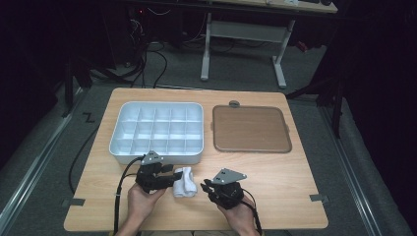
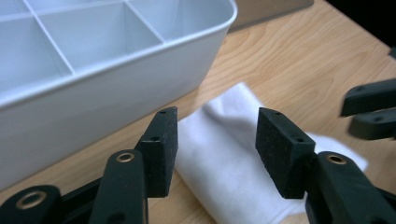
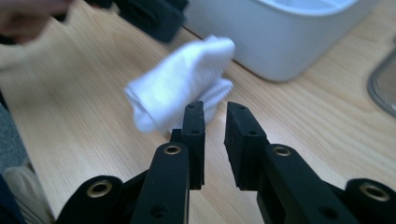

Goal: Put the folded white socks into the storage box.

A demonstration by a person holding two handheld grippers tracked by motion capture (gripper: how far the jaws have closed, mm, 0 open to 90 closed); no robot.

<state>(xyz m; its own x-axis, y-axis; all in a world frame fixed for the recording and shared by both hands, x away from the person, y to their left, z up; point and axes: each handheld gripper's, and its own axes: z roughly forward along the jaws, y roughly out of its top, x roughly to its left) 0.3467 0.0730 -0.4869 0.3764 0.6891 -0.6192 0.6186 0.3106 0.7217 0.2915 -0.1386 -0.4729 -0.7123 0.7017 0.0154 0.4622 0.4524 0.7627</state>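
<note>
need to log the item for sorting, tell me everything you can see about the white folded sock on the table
The white folded sock is a soft ribbed knit, rolled into a short thick bundle with a rounded end. It lies on the light wooden table, just in front of the white plastic compartment tray, apart from its wall. The left gripper has its jaws spread either side of it, pads not pressing. The right gripper sits clear of it, holding nothing.

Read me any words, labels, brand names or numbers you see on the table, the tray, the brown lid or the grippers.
None: no readable text on the white compartment tray, the brown lid, the white sock, the table or either gripper.
</note>
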